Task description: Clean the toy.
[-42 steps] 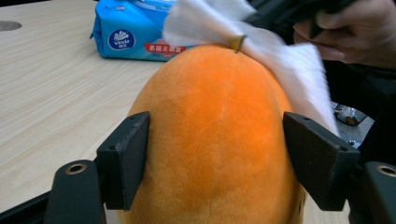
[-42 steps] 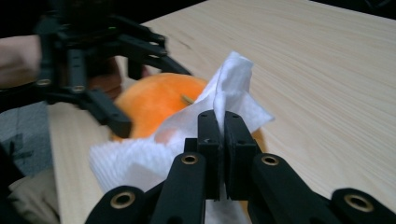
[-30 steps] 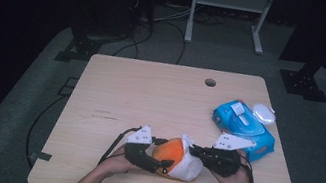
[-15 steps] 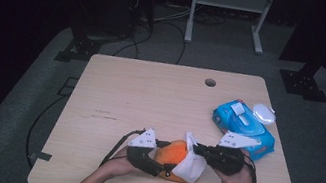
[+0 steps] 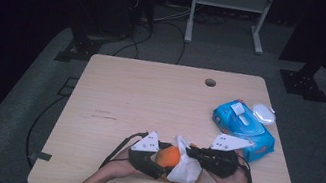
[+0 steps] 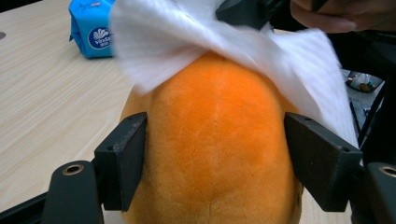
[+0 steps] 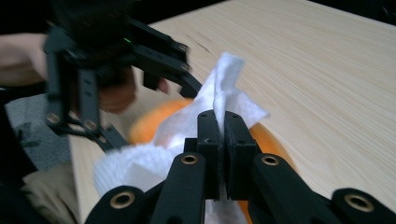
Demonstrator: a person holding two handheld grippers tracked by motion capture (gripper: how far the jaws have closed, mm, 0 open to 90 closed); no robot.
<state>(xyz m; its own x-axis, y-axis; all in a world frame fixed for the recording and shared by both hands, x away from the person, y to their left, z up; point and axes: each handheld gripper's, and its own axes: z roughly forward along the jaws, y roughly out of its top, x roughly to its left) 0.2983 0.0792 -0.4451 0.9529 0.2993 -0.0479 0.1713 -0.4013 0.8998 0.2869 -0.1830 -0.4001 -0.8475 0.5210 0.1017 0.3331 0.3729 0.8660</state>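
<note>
An orange fuzzy, rounded object [image 5: 168, 156] rests near the table's front edge. My left gripper [image 5: 155, 160] is shut on it, and in the left gripper view both pads [image 6: 125, 158] press on the sides of the orange object [image 6: 215, 140]. A white wipe [image 5: 186, 168] drapes over its top and right side. My right gripper [image 5: 196, 154] comes in from the right and is shut on a bunched fold of the wipe [image 7: 225, 77]; its jaws [image 7: 218, 133] stand tight together around it. Under the wipe, the orange object [image 7: 156, 114] shows through.
A blue pack of wipes [image 5: 243, 129] lies at the table's right edge, just behind my right hand, with a small white lid [image 5: 264, 113] beyond it. The wooden table [image 5: 150, 94] has a cable hole [image 5: 210, 82] at the back. Cables and stand legs lie on the floor behind.
The wipe has shifted slightly over the orange object. Both hands keep their places and both grips hold.
</note>
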